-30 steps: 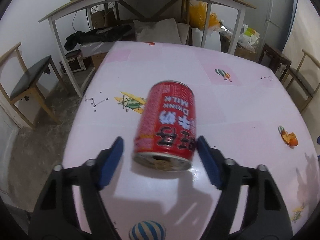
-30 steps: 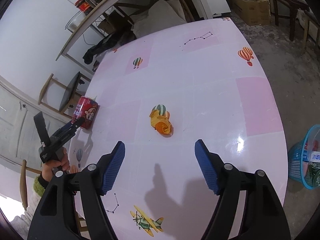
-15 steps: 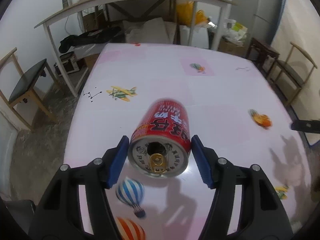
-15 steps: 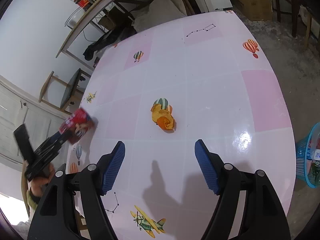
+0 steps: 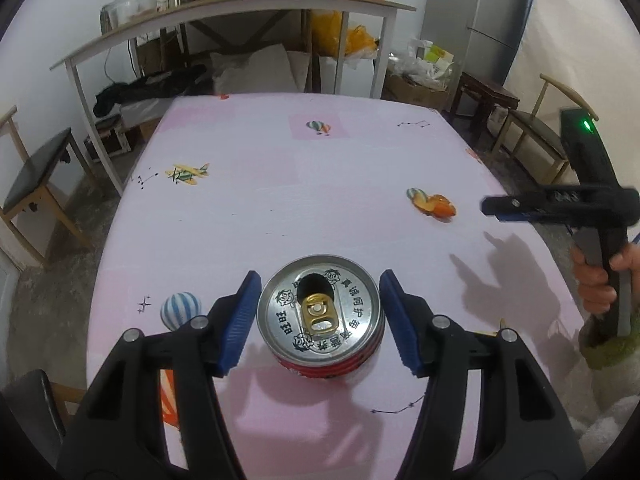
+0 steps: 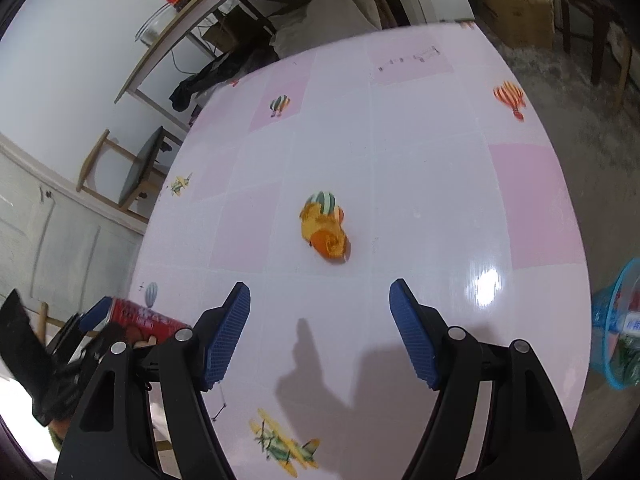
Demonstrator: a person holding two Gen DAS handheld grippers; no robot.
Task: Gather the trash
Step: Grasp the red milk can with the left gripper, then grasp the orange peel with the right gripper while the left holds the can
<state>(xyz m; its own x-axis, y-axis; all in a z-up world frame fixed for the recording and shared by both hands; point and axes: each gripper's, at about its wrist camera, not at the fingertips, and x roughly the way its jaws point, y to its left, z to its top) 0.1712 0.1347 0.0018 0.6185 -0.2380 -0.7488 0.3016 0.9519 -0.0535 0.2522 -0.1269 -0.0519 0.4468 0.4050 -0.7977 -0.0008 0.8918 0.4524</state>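
Note:
A red drink can sits between the blue pads of my left gripper, clear of the pink table, its opened top facing the camera. The jaws are closing and both pads press its sides. In the right wrist view the same can shows at the lower left, held in the air. My right gripper hovers open over the table with nothing between its fingers. An orange peel lies a short way ahead of it. The left wrist view shows the peel just left of the right gripper.
A blue basket with trash in it stands on the floor off the table's right edge. A long shelf table with jars stands behind. Chairs stand at the left and right. A hand grips the right gripper's handle.
The left gripper closed on the can lying on the table, lifted it and drew it back toward the near edge, its top now facing the camera. The right gripper stayed put.

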